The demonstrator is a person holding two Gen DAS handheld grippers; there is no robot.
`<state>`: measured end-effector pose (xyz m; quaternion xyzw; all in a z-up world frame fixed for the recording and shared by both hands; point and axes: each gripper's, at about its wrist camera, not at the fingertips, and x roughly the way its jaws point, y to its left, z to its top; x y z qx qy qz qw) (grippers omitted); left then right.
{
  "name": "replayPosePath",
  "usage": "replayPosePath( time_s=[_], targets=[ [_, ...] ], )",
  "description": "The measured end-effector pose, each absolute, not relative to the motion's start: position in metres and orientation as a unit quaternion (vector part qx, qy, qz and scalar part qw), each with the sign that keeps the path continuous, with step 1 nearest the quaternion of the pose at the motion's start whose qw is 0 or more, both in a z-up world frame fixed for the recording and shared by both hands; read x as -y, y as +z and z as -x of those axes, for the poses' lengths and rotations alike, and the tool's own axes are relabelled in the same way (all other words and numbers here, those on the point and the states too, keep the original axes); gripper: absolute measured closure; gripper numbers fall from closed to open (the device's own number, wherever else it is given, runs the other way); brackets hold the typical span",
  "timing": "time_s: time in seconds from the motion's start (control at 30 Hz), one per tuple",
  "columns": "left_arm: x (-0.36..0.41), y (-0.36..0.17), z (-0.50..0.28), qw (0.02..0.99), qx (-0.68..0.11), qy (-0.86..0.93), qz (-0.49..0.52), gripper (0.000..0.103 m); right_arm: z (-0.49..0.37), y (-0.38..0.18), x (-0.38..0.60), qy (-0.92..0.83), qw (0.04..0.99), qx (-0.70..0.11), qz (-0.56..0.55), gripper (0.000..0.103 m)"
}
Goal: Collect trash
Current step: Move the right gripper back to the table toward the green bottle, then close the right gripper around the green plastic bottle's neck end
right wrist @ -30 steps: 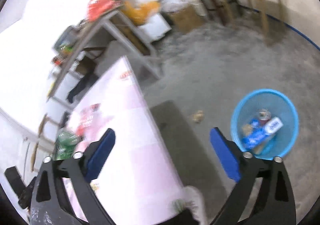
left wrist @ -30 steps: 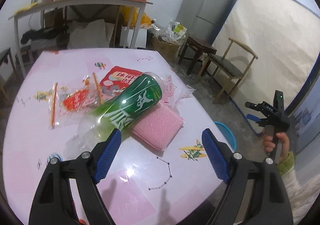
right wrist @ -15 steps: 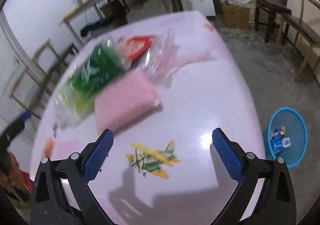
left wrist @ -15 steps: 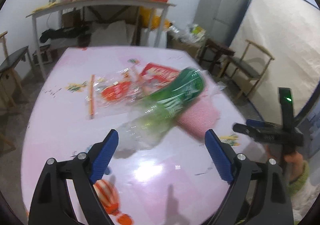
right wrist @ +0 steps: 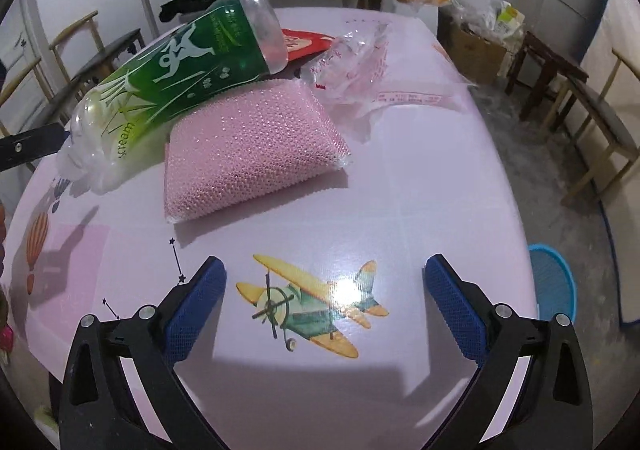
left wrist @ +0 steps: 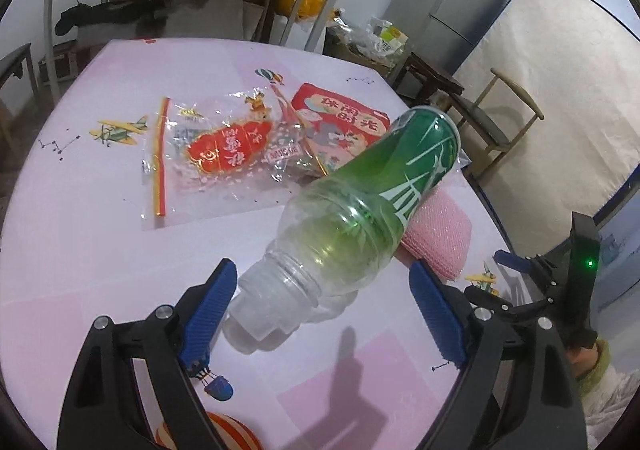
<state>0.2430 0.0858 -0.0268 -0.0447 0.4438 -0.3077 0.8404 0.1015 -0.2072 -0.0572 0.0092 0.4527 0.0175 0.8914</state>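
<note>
From the left wrist, the left tongs (left wrist: 320, 306) stood wide apart and held nothing. The bottle (left wrist: 360, 210) lay right in front of them, its neck end between the two blue tips, close to the left one. Its long side ran away from the tongs and up to the right, with the far end propped on the pink sponge (left wrist: 444, 234). So the left tongs were the nearer ones, and I think they only had to close on the neck. Wrappers (left wrist: 224, 154) lay farther back on the pink surface (left wrist: 80, 242).

From the right wrist, the right tongs (right wrist: 324, 302) were also wide apart and empty, above a plane picture. The bottle (right wrist: 176, 70) was well off to the upper left, past the sponge (right wrist: 248, 146). A blue bin (right wrist: 554, 282) stood on the floor by the surface's right edge. Chairs and a shelf table filled the room behind.
</note>
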Motion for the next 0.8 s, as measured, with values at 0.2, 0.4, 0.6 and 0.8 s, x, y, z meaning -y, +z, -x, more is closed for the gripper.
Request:
replayPosePath(
  time_s=[0.2,0.4,0.6,0.8],
  targets=[
    [-0.089,-0.027,-0.224,0.825,-0.44,-0.346,0.078,0.018,-0.101,-0.043,0.215,0.031,0.878,-0.473,-0.061,0.007],
    [-0.09,-0.026,-0.195,0.784,-0.449,-0.413,0.113,0.018,-0.106,-0.01,0.201,0.142,0.863,-0.445,-0.195,0.007],
    [-0.103,-0.01,-0.182,0.785,-0.414,-0.434,0.155,0.018,-0.127,-0.006,0.184,0.194,0.825,-0.453,-0.278,0.007],
    [-0.096,-0.01,-0.198,0.845,-0.391,-0.35,0.103,0.018,-0.159,-0.005,0.163,0.208,0.786,-0.475,-0.337,0.01]
  ],
)
